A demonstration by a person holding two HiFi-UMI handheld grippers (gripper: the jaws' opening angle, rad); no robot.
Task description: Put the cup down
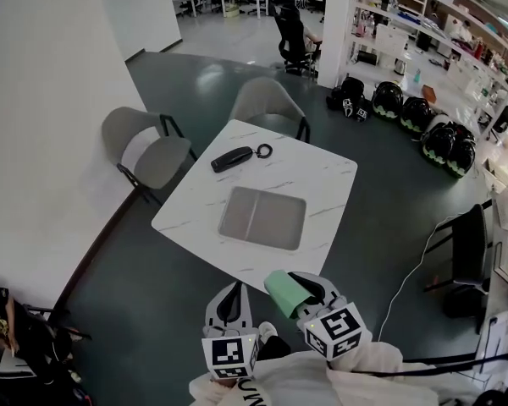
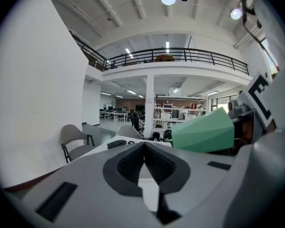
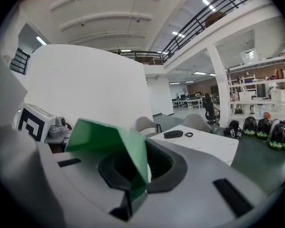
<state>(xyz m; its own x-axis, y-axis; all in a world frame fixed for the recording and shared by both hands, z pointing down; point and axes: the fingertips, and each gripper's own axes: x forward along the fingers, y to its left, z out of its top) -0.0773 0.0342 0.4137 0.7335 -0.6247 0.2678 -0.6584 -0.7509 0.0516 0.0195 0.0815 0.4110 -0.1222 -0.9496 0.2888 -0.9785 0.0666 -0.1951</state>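
Green and creased along one side, the cup [image 3: 111, 139] is pinched by its wall between the almost closed jaws of the right gripper [image 3: 135, 170]. Its open body sticks out to that gripper's left. In the head view the cup [image 1: 286, 293] is carried in the air at the near corner of the white marble-patterned table [image 1: 322, 184] and touches no surface, so the placing is not yet done. The approach appears well advanced. What seems to remain is to bring the cup over the tabletop, lower it until it rests, and let go. The left gripper [image 2: 144, 158] rides just beside the right one, with its jaws pressed together at the tips and nothing between them. From its view the cup [image 2: 204, 132] shows close on its right. On the table lie a grey rectangular mat [image 1: 262, 217] near the middle, and a black oblong object [image 1: 231, 158] with a small ring [image 1: 264, 150] at the far side, leaving bare tabletop near the person.
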